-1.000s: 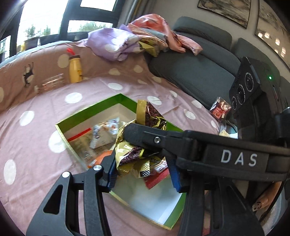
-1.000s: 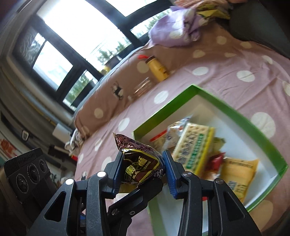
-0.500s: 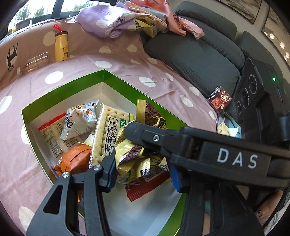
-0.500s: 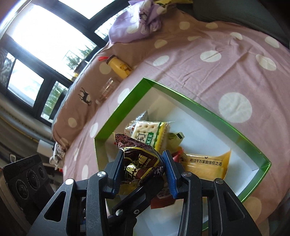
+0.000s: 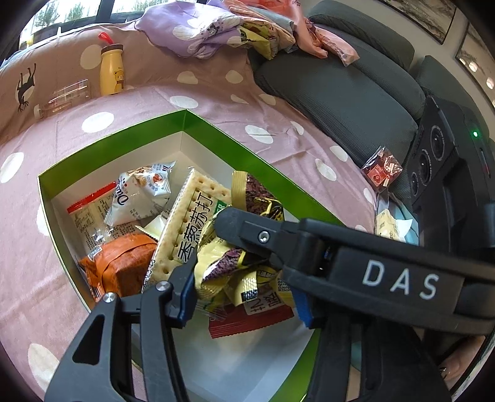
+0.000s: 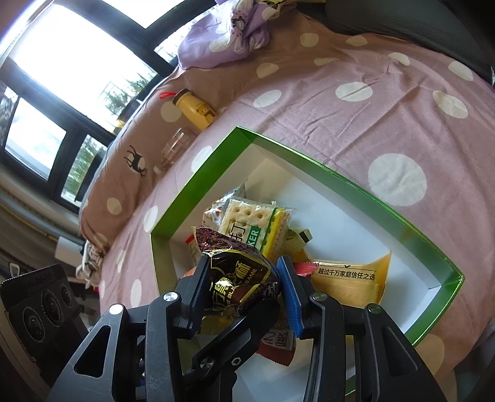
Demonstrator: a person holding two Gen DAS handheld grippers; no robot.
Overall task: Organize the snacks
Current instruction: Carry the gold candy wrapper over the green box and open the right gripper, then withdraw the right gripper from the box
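Observation:
A green-rimmed white box (image 5: 213,126) (image 6: 198,182) lies on the spotted pink cover, holding several snacks: a cracker pack (image 5: 191,228) (image 6: 256,222), an orange pack (image 5: 120,263), a white pouch (image 5: 139,191), a yellow packet (image 6: 349,278). My left gripper (image 5: 244,297) hangs over the box with a crumpled gold-and-purple packet (image 5: 225,266) between its jaws. My right gripper (image 6: 244,281) is shut on that same dark black-sesame packet (image 6: 238,281); the right gripper's finger crosses the left wrist view (image 5: 278,238). Both grippers hold it above the box's near end.
A yellow bottle (image 5: 112,69) (image 6: 195,108) and a clear glass (image 5: 62,99) (image 6: 173,148) stand at the back. Piled clothes (image 5: 216,27) lie on a grey sofa (image 5: 340,92). A red snack packet (image 5: 382,168) and a pale packet (image 5: 386,225) lie right of the box.
Both grippers have moved forward and down over the box with the packet; the box and its snacks now fill more of both views.

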